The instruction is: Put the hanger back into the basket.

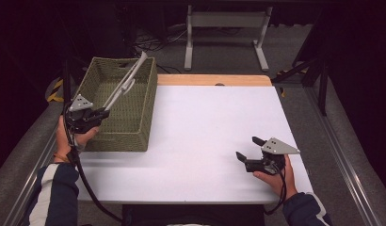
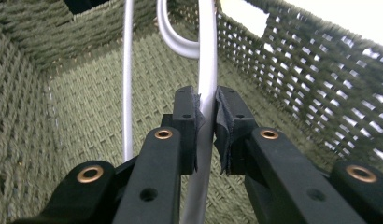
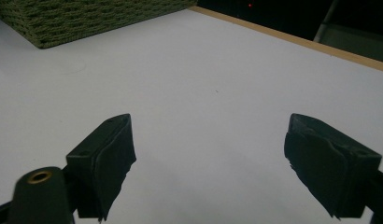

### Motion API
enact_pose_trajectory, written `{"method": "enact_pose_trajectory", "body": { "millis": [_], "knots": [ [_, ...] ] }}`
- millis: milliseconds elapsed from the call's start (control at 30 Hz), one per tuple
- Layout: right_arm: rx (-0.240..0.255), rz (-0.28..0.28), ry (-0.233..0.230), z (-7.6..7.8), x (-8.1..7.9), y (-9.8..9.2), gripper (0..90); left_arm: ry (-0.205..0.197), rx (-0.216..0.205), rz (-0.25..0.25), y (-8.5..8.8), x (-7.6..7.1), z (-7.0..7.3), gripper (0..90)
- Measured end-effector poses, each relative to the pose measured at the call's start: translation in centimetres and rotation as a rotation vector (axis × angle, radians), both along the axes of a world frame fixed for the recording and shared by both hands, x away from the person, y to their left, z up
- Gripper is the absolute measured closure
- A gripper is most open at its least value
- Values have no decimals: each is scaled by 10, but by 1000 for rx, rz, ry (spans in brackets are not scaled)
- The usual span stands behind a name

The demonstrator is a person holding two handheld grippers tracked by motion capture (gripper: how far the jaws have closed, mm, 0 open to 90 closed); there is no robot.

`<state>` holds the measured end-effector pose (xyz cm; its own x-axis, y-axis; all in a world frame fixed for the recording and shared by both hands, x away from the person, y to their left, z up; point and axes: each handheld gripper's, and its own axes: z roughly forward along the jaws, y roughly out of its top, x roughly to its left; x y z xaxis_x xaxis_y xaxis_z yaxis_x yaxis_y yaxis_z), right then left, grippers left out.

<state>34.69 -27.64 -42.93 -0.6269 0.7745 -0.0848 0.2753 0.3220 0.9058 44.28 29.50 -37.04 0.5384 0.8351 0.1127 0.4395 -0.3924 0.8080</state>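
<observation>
Your left gripper (image 2: 207, 135) has its fingers (image 2: 186, 126) clamped on one bar of the white clothes hanger (image 1: 125, 84), which slants up and away from them over the green woven basket (image 1: 139, 117). The hanger's hook (image 2: 173, 39) curves just beyond the fingertips. Your right gripper (image 1: 250, 148) rests on the white tabletop (image 1: 205, 122), fingers (image 3: 108, 154) spread wide with bare tabletop between them.

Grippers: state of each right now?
Left gripper: shut on the white hanger, over the green woven basket.
Right gripper: open, holding nothing, above the white table.
</observation>
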Motion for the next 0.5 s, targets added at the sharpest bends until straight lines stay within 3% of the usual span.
{"method": "enact_pose_trajectory", "body": {
  "millis": [200,333,467,500],
  "knots": [
    [-8,13,9,-1,0,1,164,10,5,64,2,0,-1,802],
    [-10,16,12,-1,0,1,165,17,0,69,1,-1,-3,779],
    [-13,17,13,-1,0,1,165,24,-39,74,5,-1,-4,779],
    [-13,19,12,-1,0,1,165,21,-48,68,6,-2,-5,834]
  ]
}}
